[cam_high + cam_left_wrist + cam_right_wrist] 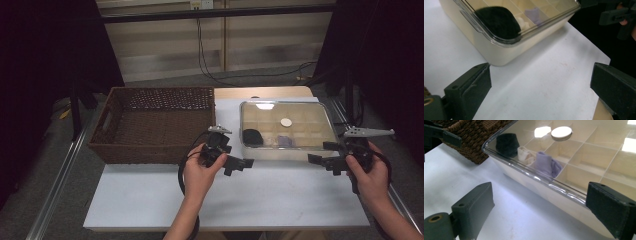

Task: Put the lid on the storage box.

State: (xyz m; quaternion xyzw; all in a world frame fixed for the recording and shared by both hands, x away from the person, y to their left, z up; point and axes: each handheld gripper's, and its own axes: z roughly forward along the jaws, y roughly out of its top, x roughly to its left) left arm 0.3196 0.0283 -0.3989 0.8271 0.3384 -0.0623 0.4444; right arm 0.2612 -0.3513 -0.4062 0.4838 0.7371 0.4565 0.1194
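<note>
A cream compartment box (327, 145) with a clear lid stands at the table's right. Under the lid lie a black cloth roll (252, 136), a white one (525, 153) and a purple one (285, 141). A white round knob (286, 121) sits on the lid. My left gripper (240, 166) is open in front of the box's near left corner (499, 53), holding nothing. My right gripper (321, 152) is open at the box's near right edge (544, 195), also holding nothing. Both sets of jaws stand wide apart above the white tabletop.
A brown wicker basket (155, 122) with a side handle stands left of the box, close to my left hand. The white tabletop (260, 195) stretches out in front of both hands. Metal rails run along both table sides, and cables hang at the back.
</note>
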